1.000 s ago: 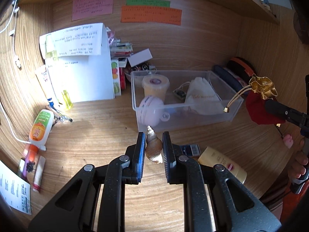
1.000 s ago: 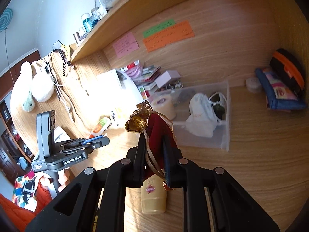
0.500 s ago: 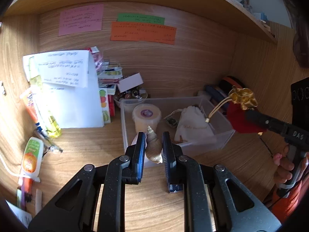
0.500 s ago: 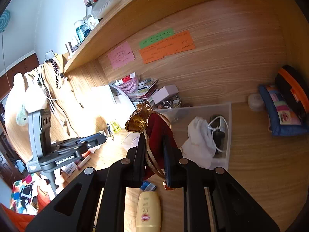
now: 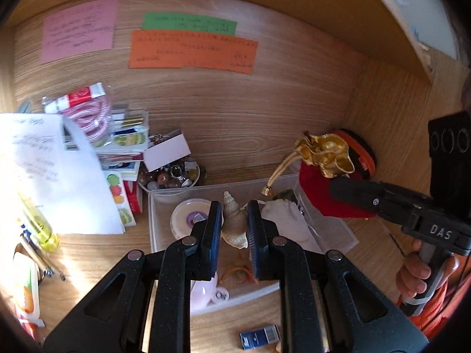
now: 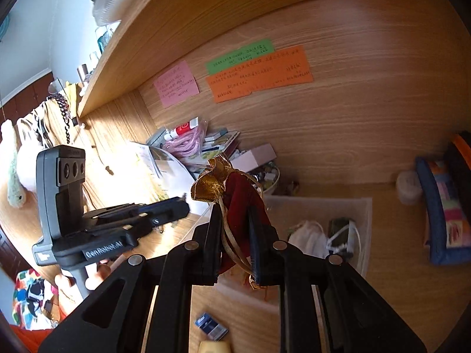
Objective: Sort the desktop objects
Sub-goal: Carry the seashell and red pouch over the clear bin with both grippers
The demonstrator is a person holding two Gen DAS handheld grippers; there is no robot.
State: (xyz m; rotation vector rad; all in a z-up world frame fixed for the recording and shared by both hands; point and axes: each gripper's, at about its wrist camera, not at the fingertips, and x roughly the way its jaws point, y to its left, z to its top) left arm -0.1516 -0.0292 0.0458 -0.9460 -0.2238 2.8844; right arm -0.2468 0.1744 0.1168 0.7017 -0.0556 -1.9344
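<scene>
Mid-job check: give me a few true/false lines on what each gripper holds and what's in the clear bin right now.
1. The left gripper is shut on a shell. True.
2. The right gripper is open. False: it is shut on a red pouch with a gold top.
3. The bin holds a white cloth bag. True.
4. The shell lies in the bin. False: it is held between the fingers above it.
</scene>
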